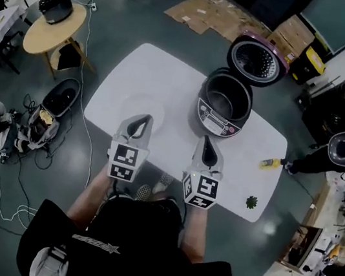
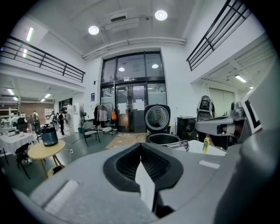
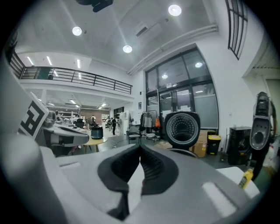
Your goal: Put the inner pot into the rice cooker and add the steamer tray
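The rice cooker [image 1: 223, 110] stands on the white table [image 1: 151, 71], its lid [image 1: 257, 60] tipped up behind it and its round well open; I cannot tell whether a pot sits inside. In front of the cooker, the left gripper [image 1: 141, 120] and right gripper [image 1: 207, 140] hover side by side, each claw pinched fully together on nothing. Left of the cooker lies a pale round shape [image 1: 141, 104], too washed out to name. A yellow bottle [image 1: 269, 163] lies to the cooker's right
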Tool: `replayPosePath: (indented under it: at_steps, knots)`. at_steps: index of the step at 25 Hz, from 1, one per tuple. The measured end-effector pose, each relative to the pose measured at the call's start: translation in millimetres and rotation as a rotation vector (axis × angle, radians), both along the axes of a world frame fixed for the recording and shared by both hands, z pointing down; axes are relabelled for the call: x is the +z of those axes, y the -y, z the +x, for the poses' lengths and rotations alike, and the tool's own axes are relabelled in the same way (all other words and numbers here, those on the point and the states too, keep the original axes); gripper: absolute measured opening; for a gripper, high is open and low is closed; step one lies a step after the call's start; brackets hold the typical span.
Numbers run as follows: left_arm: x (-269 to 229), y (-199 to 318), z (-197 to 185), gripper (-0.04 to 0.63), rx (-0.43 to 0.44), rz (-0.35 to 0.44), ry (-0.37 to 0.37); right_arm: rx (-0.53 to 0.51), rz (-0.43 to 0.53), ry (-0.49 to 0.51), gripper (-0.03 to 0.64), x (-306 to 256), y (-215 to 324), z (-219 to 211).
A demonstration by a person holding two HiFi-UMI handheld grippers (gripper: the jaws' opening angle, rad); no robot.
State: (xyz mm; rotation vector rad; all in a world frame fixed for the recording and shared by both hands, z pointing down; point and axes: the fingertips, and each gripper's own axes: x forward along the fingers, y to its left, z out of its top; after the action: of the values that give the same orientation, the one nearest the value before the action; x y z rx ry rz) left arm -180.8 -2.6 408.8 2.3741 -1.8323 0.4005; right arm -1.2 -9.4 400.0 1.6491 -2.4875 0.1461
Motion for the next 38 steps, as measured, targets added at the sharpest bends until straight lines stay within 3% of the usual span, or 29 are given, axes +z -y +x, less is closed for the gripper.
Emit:
replayPosePath:
  at_steps: [11,19,23,26,30,38]
  knots:
    - [27.4,-16.9,-93.7,0.011,-0.255,-0.076,-0.016,-0.25,-0.081,-0.015,0.006,30.6,33.0,-102.2]
    - [83.0,-20.5,-125.5,0.016,-0.373,-0.17,-0.058,-0.368,-0.15,-0.063,0.007,82.6,54.9,-145.7]
    - [114.0,-21.4,-130.5,0.141,-0.405,-0.22,-0.099,-0.412,-0.199,-0.076,0.041,109.5,63.6,-159.4]
    - [134.7,-20.7,-133.3,0.201,-0.426,-0.251,-0.118,-0.445,-0.248,-0.082,0.139,134.0,70.5,-167.2]
    - [157.8,-15.3,-139.7,0.241,-0.468,-0.292,-0.156,-0.475,-0.303,-0.094,0.195,163.0,83.4,-174.6]
    - [205.8,-9.6,-148.8,0.258,-0.527,-0.374,-0.178,-0.492,-0.374,-0.159,0.201,220.1,106.3,-182.5]
